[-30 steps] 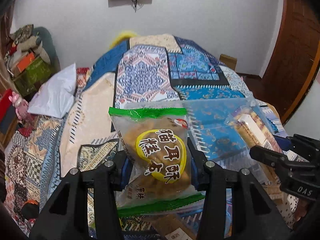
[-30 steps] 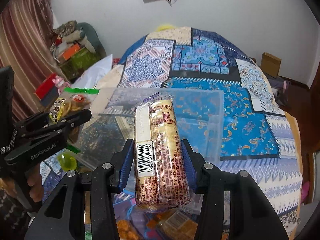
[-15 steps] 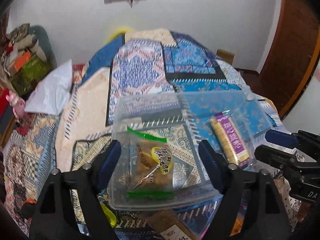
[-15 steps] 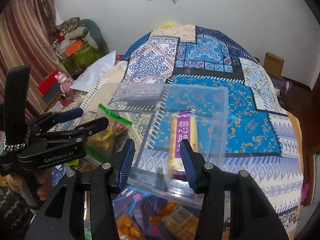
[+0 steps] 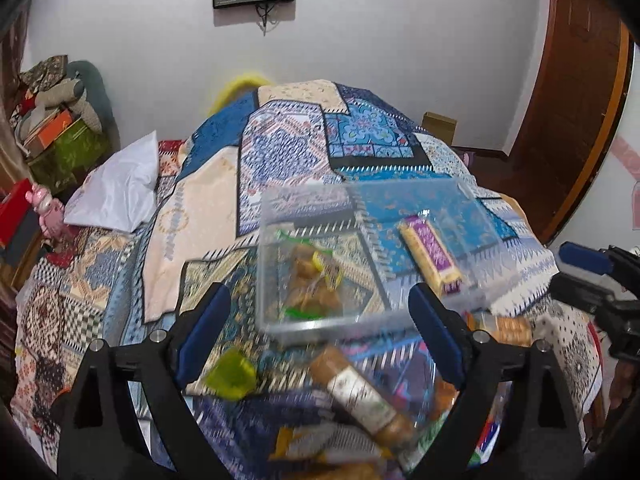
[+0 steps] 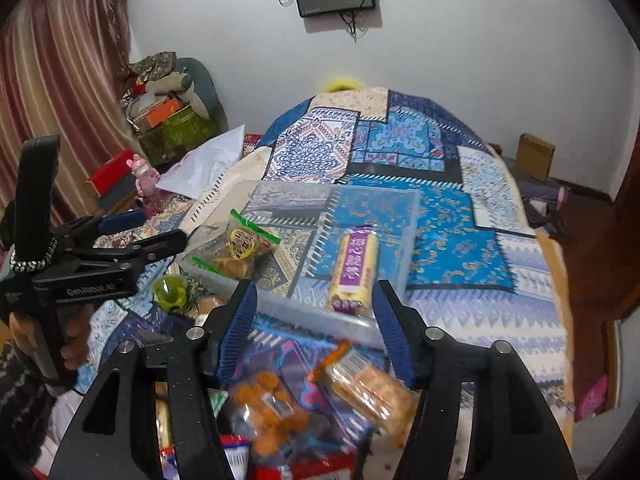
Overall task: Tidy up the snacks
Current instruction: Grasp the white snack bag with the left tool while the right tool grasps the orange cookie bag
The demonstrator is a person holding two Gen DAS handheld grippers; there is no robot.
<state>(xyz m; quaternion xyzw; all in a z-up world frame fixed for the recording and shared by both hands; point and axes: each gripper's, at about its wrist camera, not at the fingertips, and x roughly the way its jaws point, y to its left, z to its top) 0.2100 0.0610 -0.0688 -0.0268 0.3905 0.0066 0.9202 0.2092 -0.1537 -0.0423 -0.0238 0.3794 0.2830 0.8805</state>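
Both grippers, left (image 5: 320,336) and right (image 6: 314,326), are opening, empty; dipping low could snag the bin (image 6: 394,240).

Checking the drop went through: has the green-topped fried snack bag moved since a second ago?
Yes. The green-topped snack bag left the left gripper, whose jaws are opening, and now lies in the clear plastic bin.

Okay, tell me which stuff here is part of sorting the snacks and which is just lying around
Part of the job:
clear bin
green-sealed snack bag
purple-wrapped bar
cracker pack
left gripper, opening, empty
right gripper, opening, empty

Just lying about:
white pillow
pink toy
cardboard box
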